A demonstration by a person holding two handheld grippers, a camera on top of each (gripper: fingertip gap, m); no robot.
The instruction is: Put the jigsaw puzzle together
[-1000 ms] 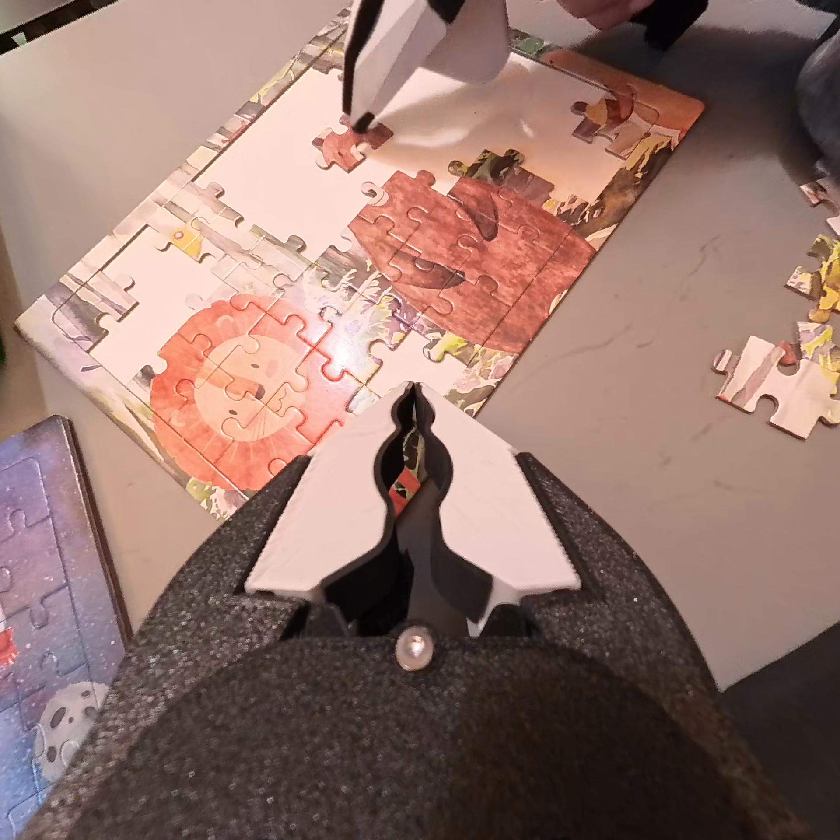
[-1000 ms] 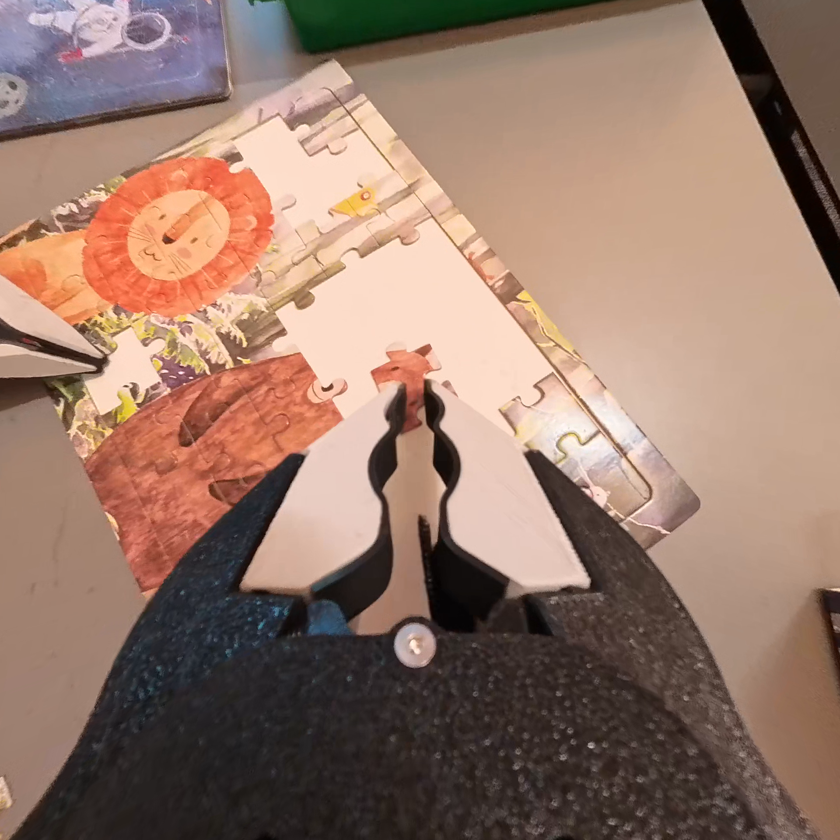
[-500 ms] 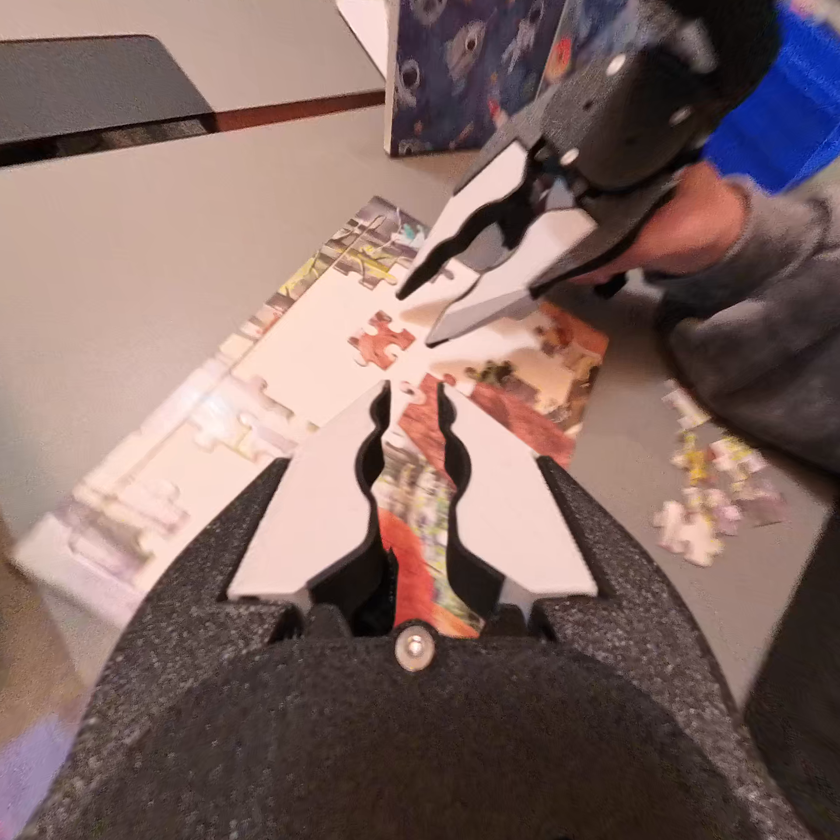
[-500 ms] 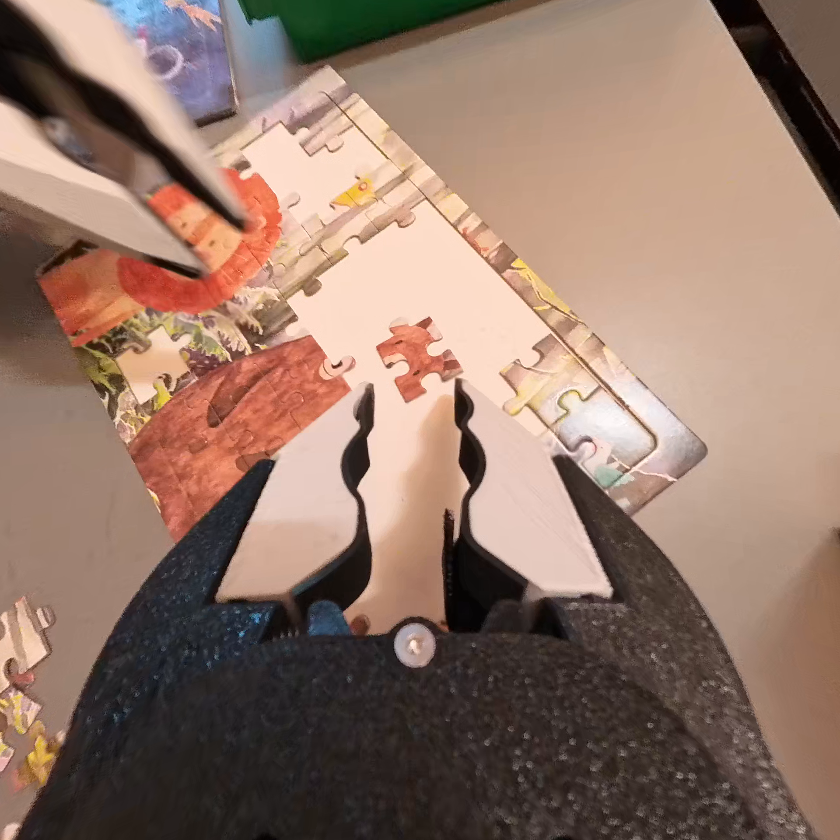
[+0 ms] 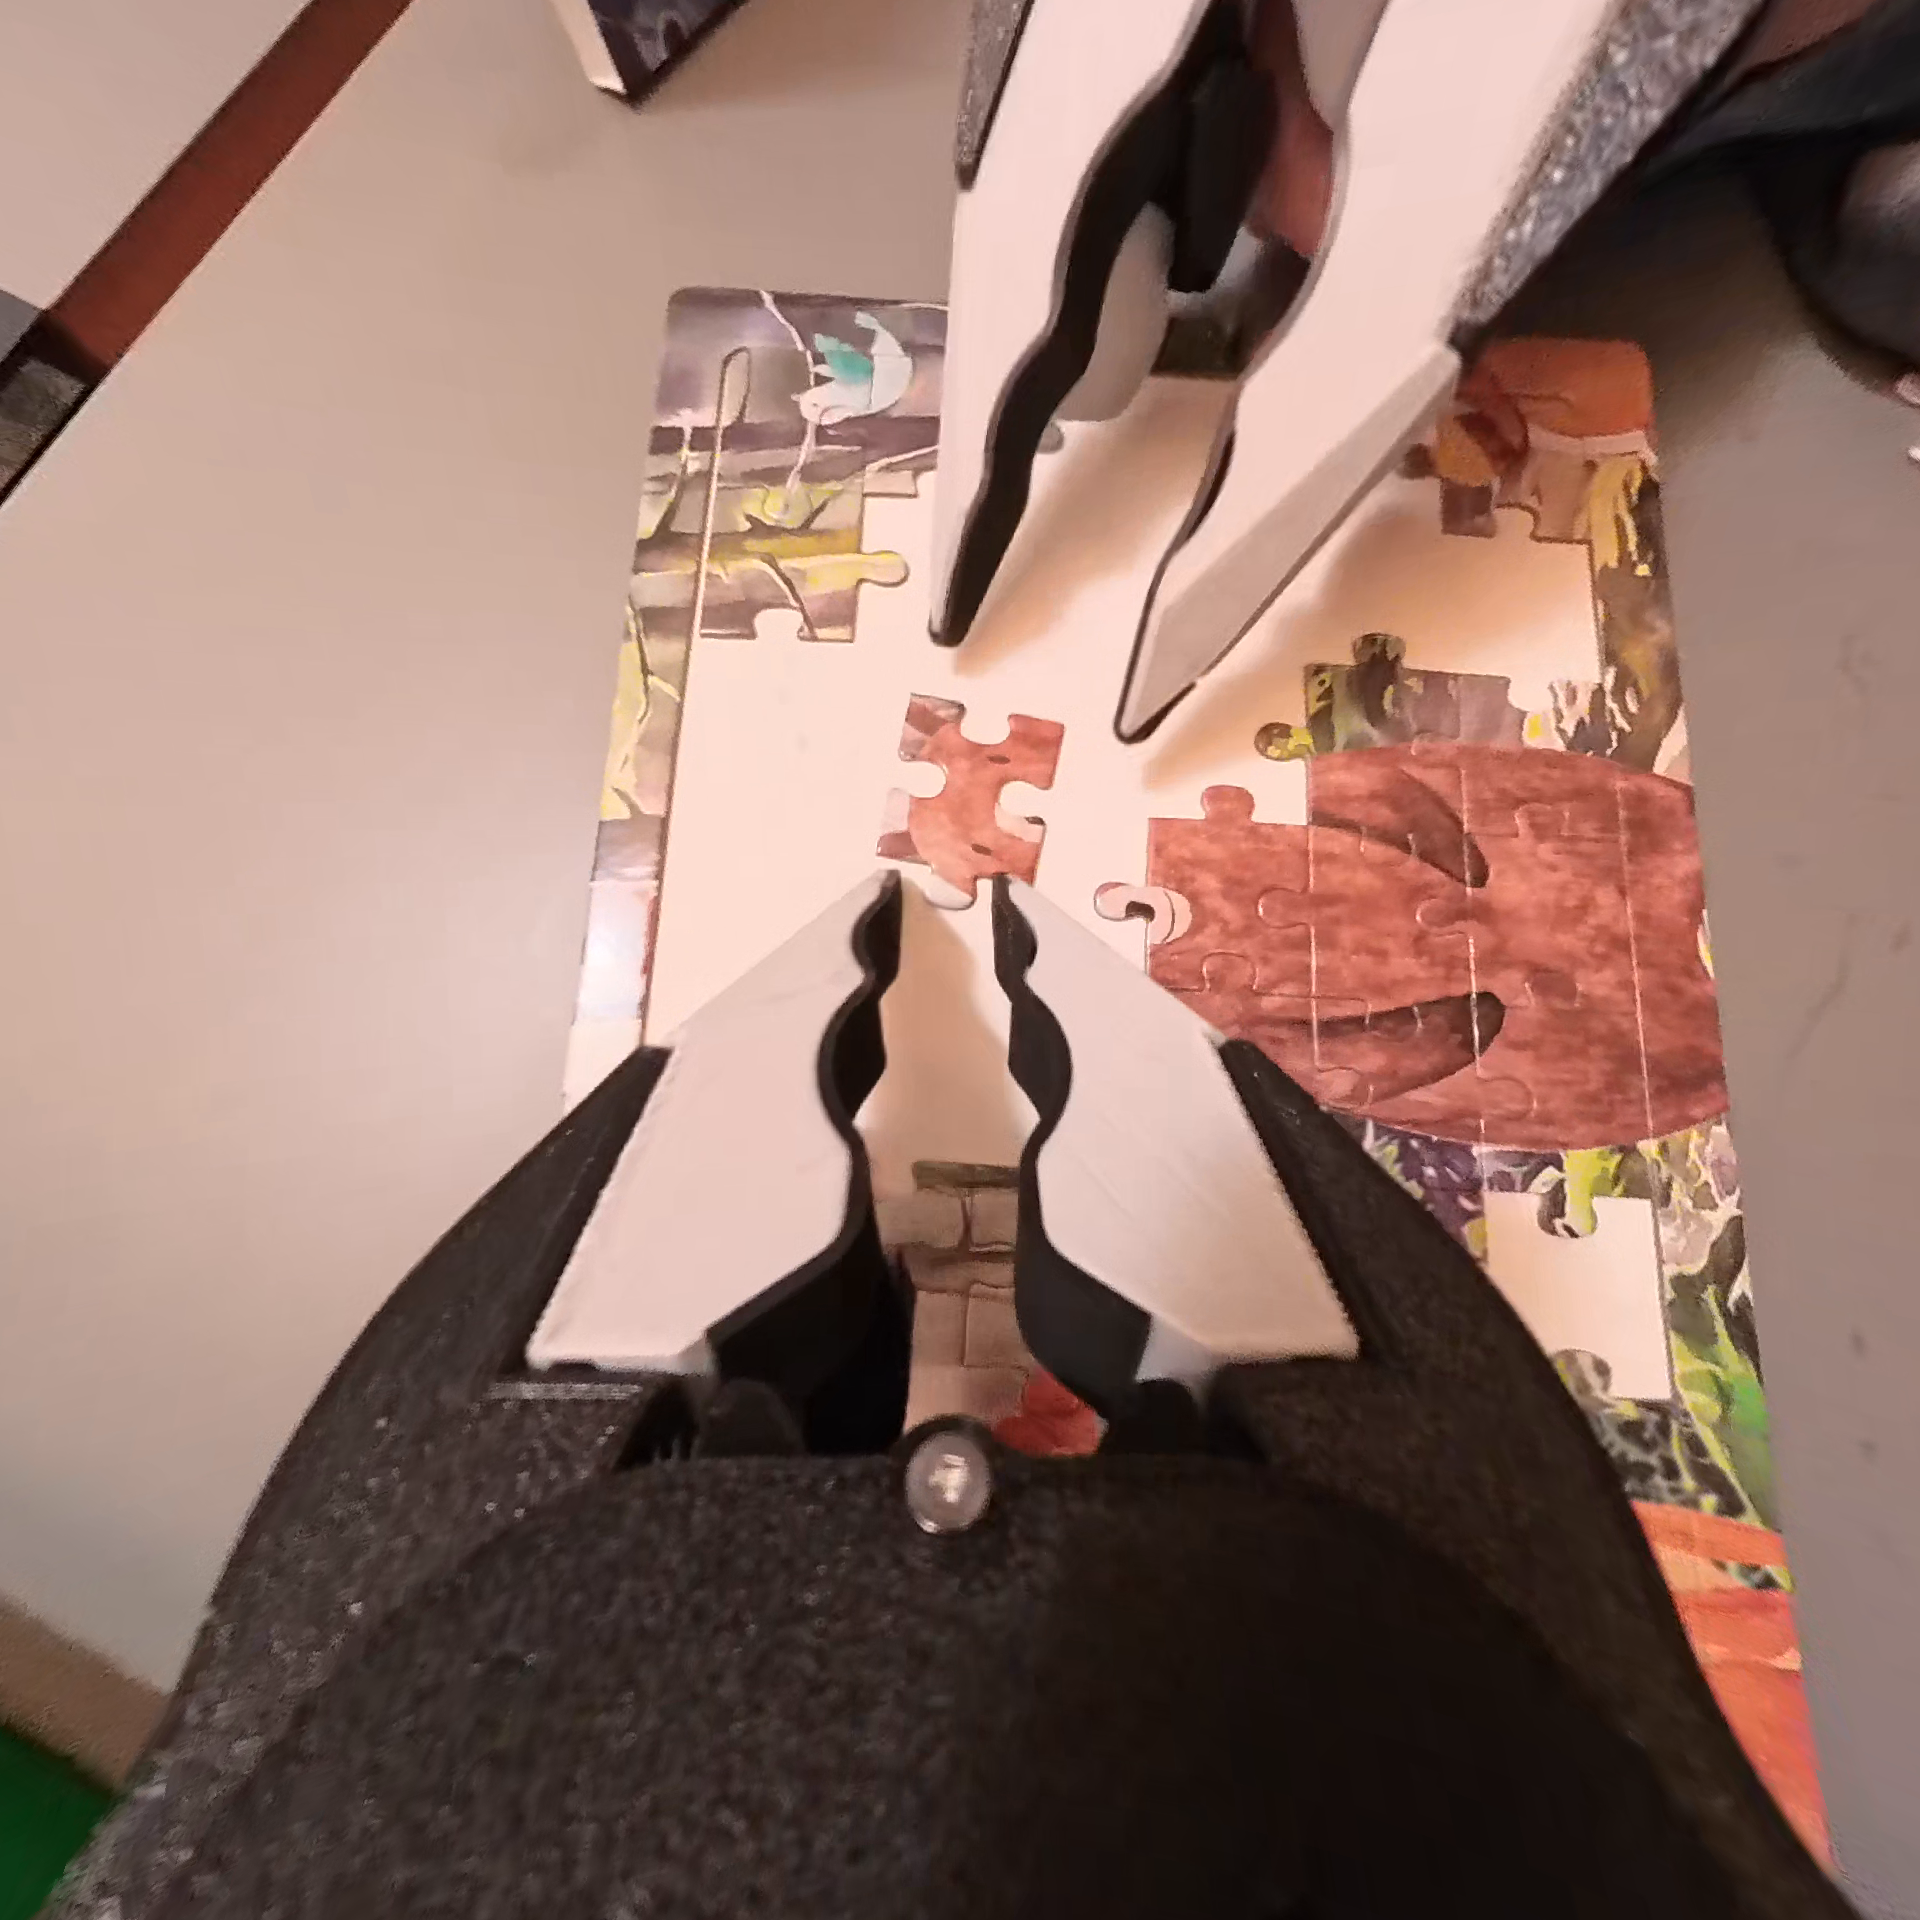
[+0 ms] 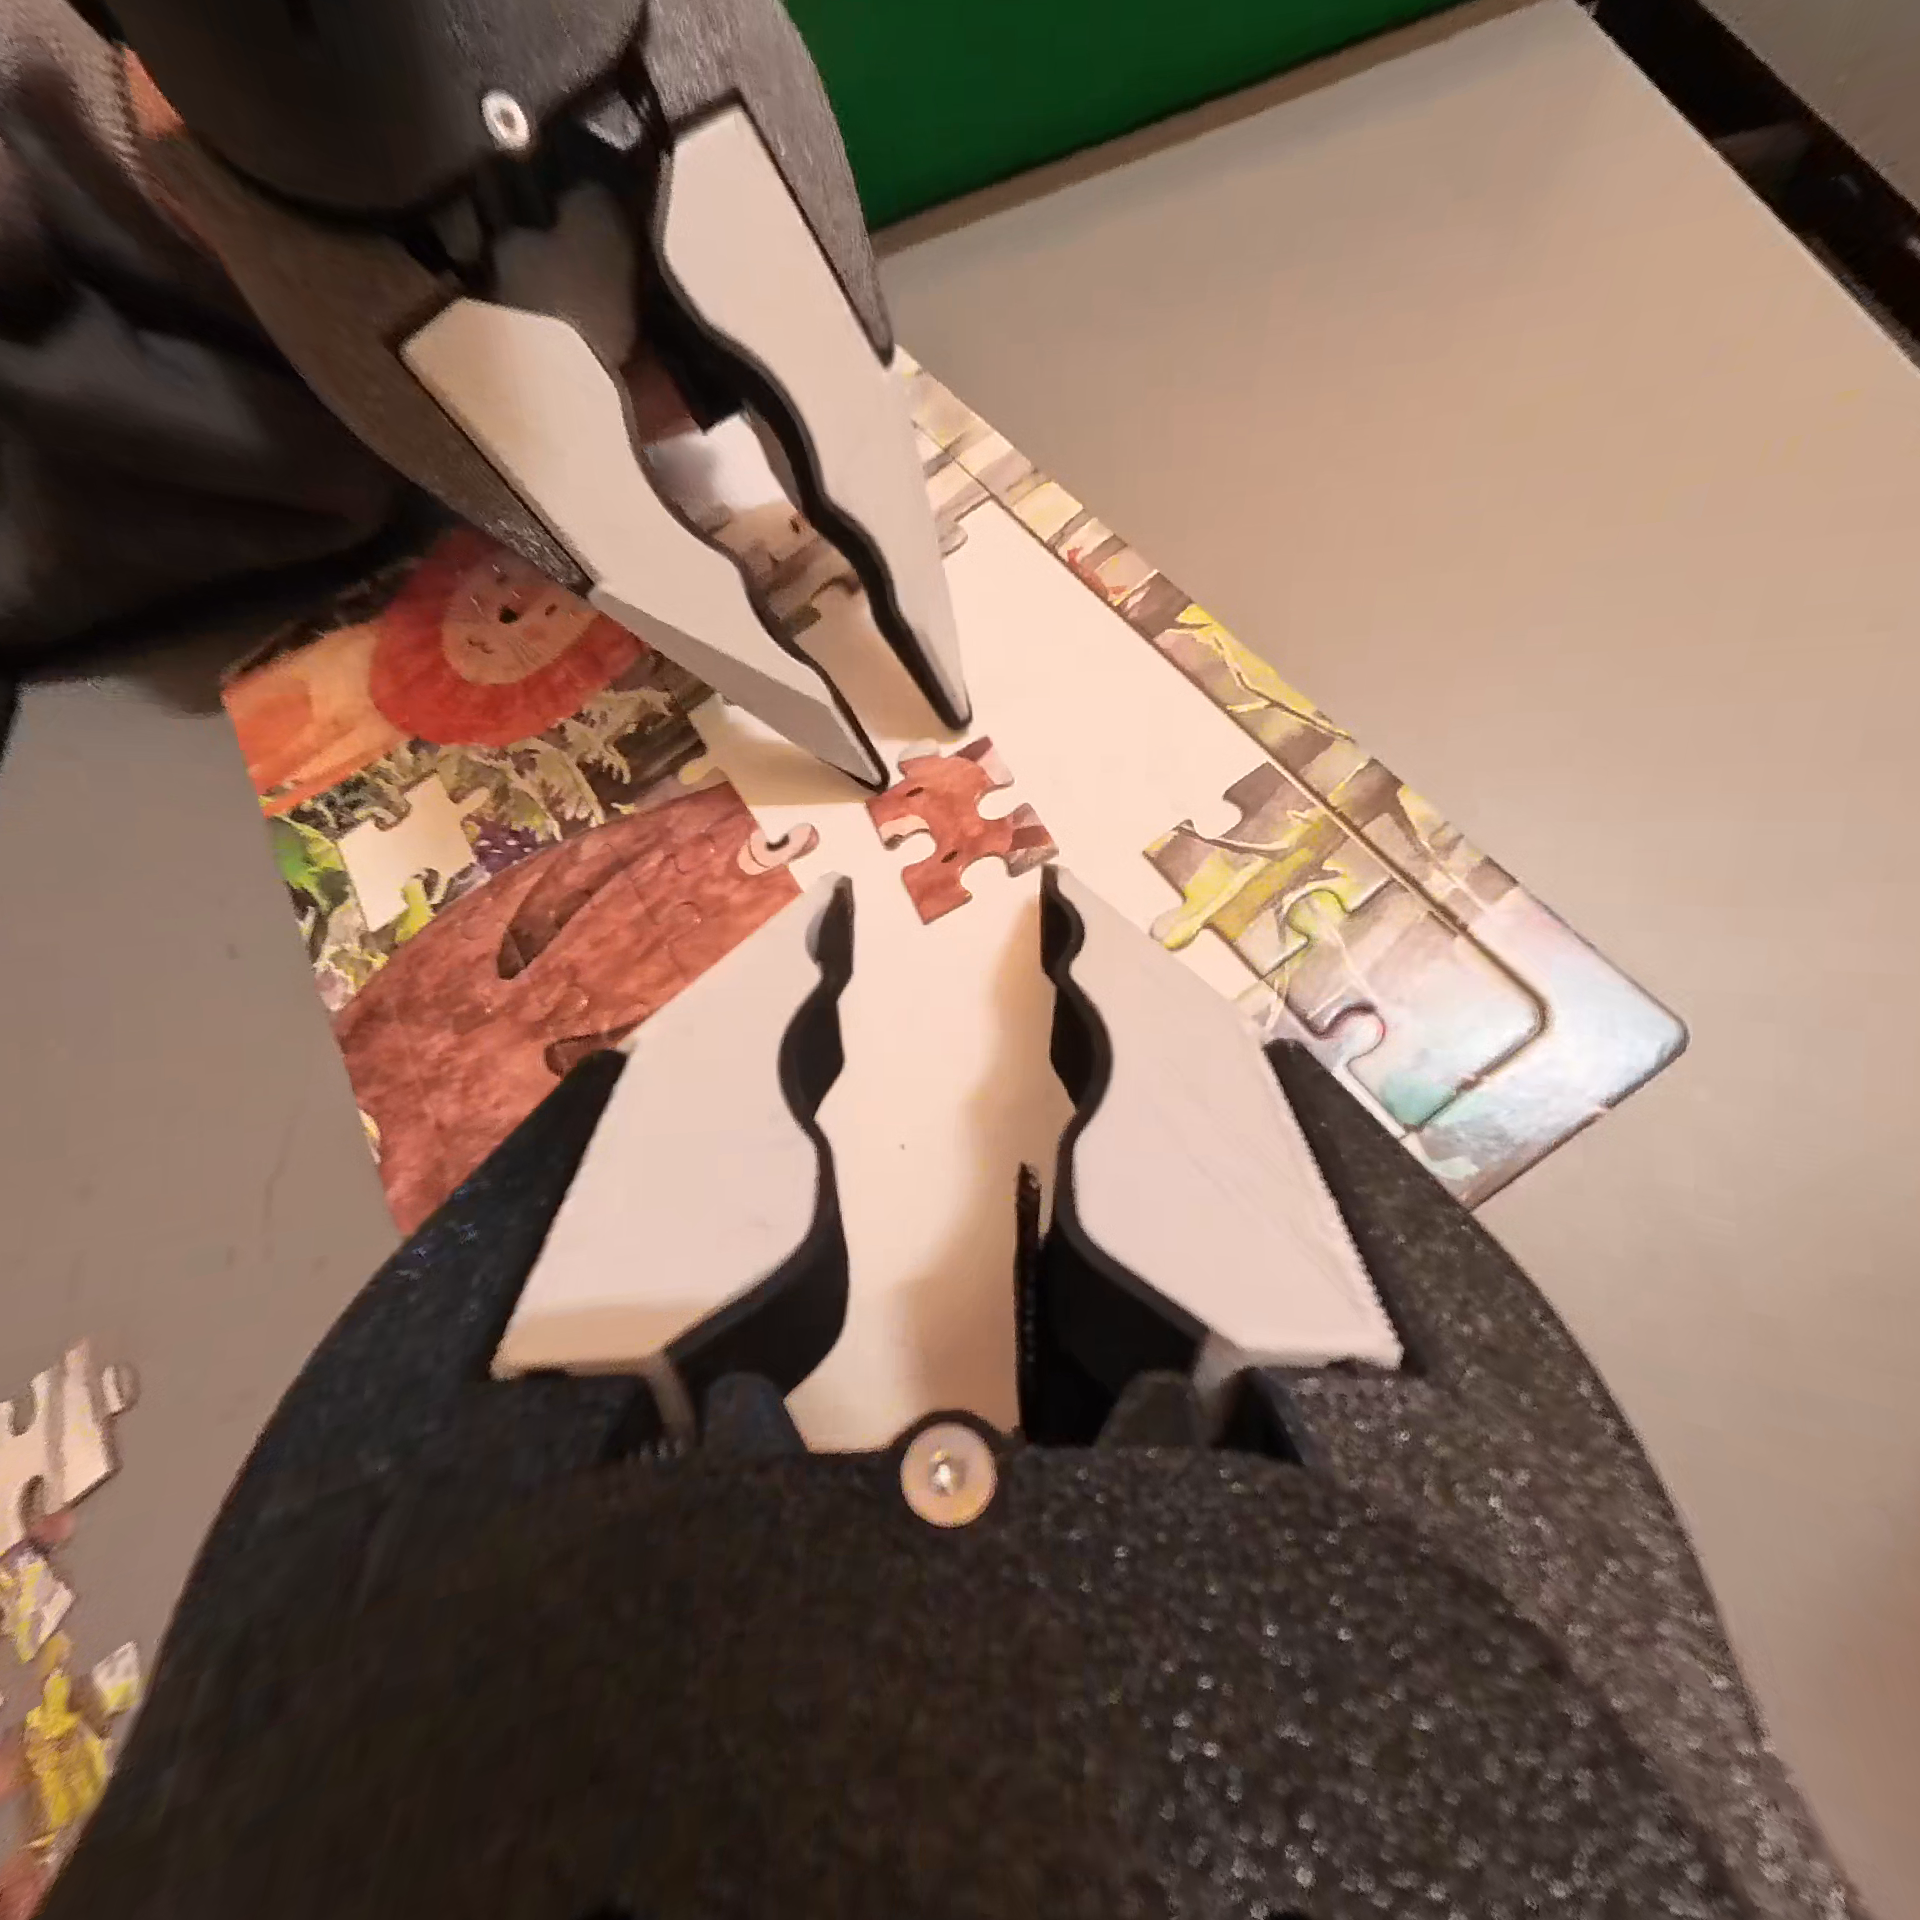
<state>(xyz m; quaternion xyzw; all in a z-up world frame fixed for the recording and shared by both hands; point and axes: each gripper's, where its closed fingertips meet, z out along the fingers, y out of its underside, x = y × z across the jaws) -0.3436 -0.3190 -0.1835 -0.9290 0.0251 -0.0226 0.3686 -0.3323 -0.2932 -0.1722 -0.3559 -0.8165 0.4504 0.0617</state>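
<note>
Reddish-brown and loose, a single cardboard jigsaw piece [image 5: 971, 805] is lying face up on the bare cream backing of the rectangular puzzle board [image 5: 774, 831], in the unfilled middle area, apart from the assembled brown patch of joined pieces [image 5: 1455, 935] beside it. Both grippers are pointing at it from opposite sides.

Left gripper [image 5: 945, 888], with white fingers lined in black, is sitting with its tips a narrow gap apart and gripping nothing; in the right wrist view one tip looks to be touching the piece's edge. Right gripper [image 6: 940, 899] is standing with its fingers wider apart and empty, its tips flanking the near end of the piece without closing on it.

An orange lion picture [image 6: 488, 665] is showing in the finished part of the board. Several loose pieces [image 6: 57, 1455] are lying on the grey table [image 6: 1403, 468], well apart from the board, and a green box [image 6: 1039, 94] is standing beyond it.
</note>
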